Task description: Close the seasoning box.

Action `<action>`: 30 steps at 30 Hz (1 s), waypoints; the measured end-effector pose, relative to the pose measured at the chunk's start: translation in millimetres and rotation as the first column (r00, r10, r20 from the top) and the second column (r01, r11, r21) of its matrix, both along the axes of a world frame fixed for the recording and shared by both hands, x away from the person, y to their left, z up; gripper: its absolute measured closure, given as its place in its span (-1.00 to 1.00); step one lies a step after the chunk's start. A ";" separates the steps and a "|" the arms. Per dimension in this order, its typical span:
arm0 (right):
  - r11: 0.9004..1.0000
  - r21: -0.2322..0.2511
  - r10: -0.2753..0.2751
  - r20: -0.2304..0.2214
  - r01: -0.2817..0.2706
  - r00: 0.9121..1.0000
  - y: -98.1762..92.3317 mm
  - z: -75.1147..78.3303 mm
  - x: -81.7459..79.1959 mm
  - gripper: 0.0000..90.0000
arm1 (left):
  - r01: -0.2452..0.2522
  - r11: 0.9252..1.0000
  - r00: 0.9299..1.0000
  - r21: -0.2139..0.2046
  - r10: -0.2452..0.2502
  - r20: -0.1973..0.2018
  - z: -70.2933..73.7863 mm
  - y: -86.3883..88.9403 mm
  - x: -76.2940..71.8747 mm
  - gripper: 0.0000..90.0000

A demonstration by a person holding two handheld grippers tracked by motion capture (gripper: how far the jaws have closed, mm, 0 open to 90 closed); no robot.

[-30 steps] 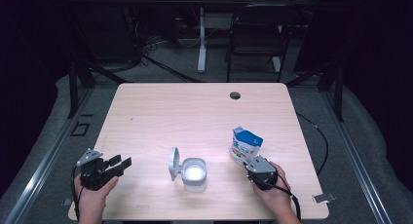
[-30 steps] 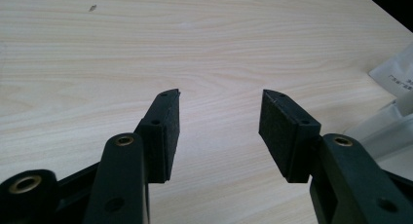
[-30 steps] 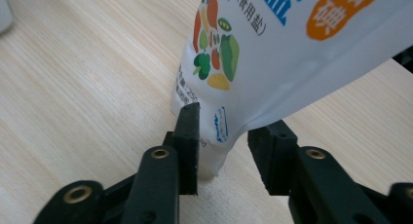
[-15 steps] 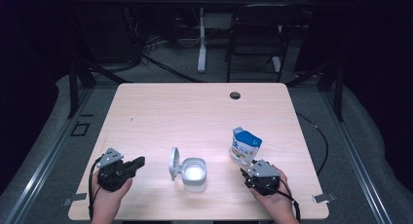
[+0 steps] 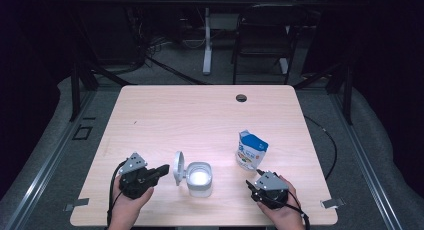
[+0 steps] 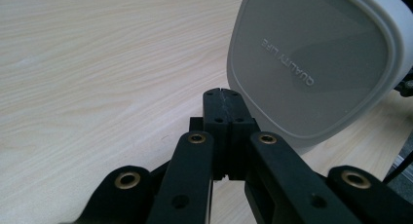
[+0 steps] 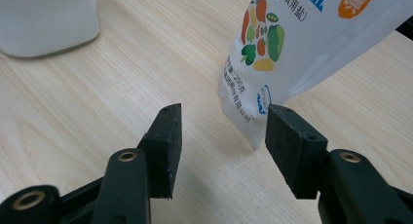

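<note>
the white container [image 5: 199,179] sits in the lower middle of the high view, its lid [image 5: 178,167] hinged open and standing up on the left side, and the blue-and-white pouch [image 5: 250,150] stands just right of it, a bit higher in frame. my left gripper [image 5: 161,171] is at lower left, jaws pressed together on nothing, tips just beside the lid [image 6: 311,63]; they've just been closing, and that hand has come in from the left edge toward the container since the earlier frames. my right gripper [image 5: 252,184] is at lower right, jaws apart and just been opening, the pouch's bottom corner [image 7: 253,121] near the right pad but not gripped. the table [image 5: 200,115] is bare across its upper half, with a round hole [image 5: 241,97] near the far edge. the left gripper view gives me the lid's embossed lettering; the right gripper view gives the pouch's vegetable print.
</note>
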State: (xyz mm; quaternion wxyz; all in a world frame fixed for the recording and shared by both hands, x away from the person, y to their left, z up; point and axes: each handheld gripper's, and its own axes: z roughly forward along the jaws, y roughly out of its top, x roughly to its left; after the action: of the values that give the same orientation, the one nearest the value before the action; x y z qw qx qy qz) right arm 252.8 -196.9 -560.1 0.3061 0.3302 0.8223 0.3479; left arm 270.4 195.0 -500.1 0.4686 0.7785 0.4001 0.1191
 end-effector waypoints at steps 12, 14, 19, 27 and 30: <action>0.998 0.052 -0.033 -0.009 0.033 0.999 -8.1 3.7 0.2 0.05 | 0.086 0.995 0.996 -0.043 -0.085 0.010 2.9 -22.3 -4.9 1.00; 0.998 0.055 -0.036 -0.005 0.037 0.999 -9.6 4.6 -0.2 0.05 | 0.098 0.994 0.995 -0.048 -0.097 0.023 3.4 -26.9 -6.3 1.00; 0.997 0.063 -0.049 0.002 0.049 0.999 -13.0 6.8 -1.7 0.05 | 0.114 0.993 0.993 -0.039 -0.112 0.042 8.4 -33.0 -9.9 1.00; 0.996 0.074 -0.059 -0.003 0.059 0.998 -15.4 6.1 -2.7 0.05 | 0.082 0.996 0.996 -0.036 -0.081 0.043 8.9 -26.0 -9.0 1.00; 0.996 0.073 -0.060 -0.001 0.060 0.998 -15.6 6.4 -3.1 0.04 | 0.065 0.997 0.997 -0.035 -0.063 0.037 7.4 -21.7 -7.8 1.00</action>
State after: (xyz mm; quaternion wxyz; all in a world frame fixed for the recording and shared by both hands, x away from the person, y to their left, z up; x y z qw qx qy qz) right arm 249.7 -212.4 -553.7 0.3045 0.3654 0.7987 0.3685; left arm 262.6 173.3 -492.7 0.4934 0.7800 0.3687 0.1106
